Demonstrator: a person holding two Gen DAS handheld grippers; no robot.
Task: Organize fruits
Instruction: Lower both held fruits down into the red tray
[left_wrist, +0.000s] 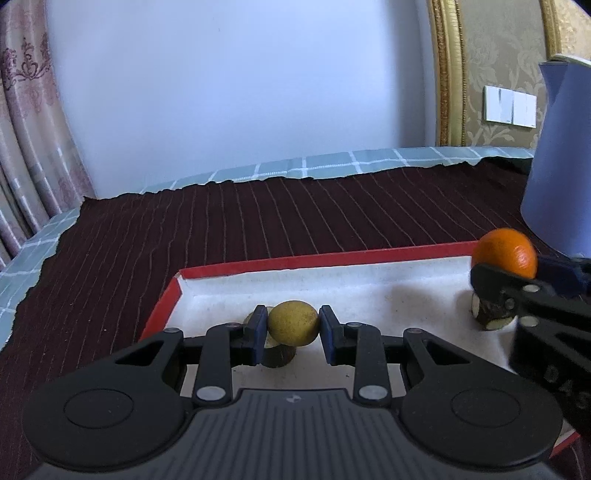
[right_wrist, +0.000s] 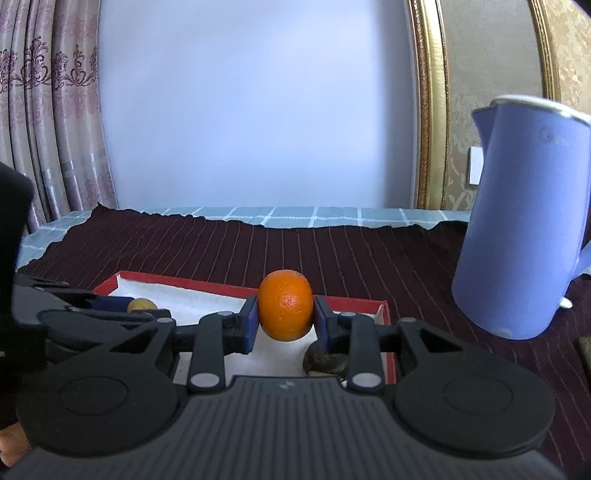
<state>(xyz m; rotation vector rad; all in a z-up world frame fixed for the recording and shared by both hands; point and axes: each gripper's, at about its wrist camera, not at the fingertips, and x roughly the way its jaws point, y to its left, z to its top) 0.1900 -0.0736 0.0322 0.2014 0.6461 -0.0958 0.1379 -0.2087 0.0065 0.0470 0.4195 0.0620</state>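
In the left wrist view my left gripper (left_wrist: 293, 325) is shut on a small yellow-green fruit (left_wrist: 293, 322), held just above a dark wooden stump (left_wrist: 279, 356) inside the red-rimmed white tray (left_wrist: 332, 258). My right gripper (right_wrist: 284, 315) is shut on an orange (right_wrist: 285, 309) over the tray's right end (right_wrist: 384, 314), above another dark stump (right_wrist: 327, 360). The left wrist view shows that orange (left_wrist: 504, 251) at the right, above a stump (left_wrist: 491, 314). The right wrist view catches the yellow-green fruit (right_wrist: 141, 305) at the left.
A tall blue jug (right_wrist: 524, 221) stands on the dark striped cloth (right_wrist: 332, 251) right of the tray. A light checked cloth (left_wrist: 332, 162) edges the table at the back. Curtains hang at the left, a gold frame at the right.
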